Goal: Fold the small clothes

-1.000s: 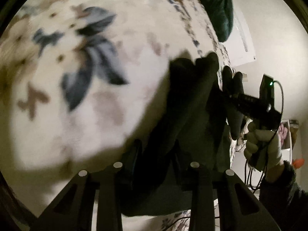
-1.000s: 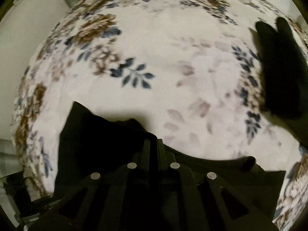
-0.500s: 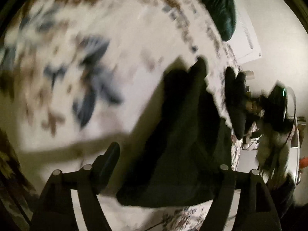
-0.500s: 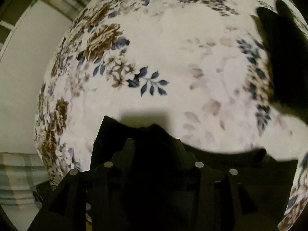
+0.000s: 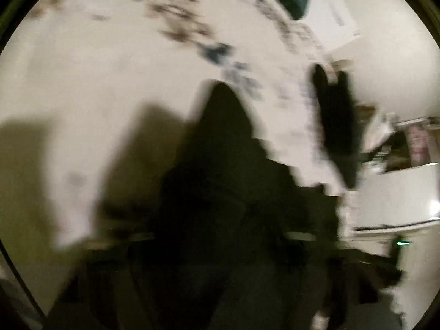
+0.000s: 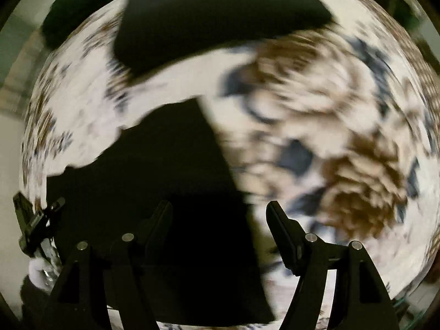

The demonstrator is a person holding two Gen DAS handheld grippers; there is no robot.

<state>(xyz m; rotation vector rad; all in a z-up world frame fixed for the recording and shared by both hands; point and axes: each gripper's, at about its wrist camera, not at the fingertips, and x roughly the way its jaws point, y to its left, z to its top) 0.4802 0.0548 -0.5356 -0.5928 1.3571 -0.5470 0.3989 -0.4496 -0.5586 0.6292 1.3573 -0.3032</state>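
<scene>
On the floral bedspread [image 6: 343, 126], the dark garment [image 6: 176, 192] has been released and laid down, the right gripper [image 6: 220, 220] now spread open above it, while the left gripper's [image 5: 220, 236] state cannot be told through blur, suggesting a fold just completed.

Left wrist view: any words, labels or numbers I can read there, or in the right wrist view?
None can be read.
White sheet on the wall: grey lines that may be print, too blurred to read.
Shelf clutter: possibly printed packaging, blurred.
Floral blanket and dark garment: no lettering visible.
</scene>
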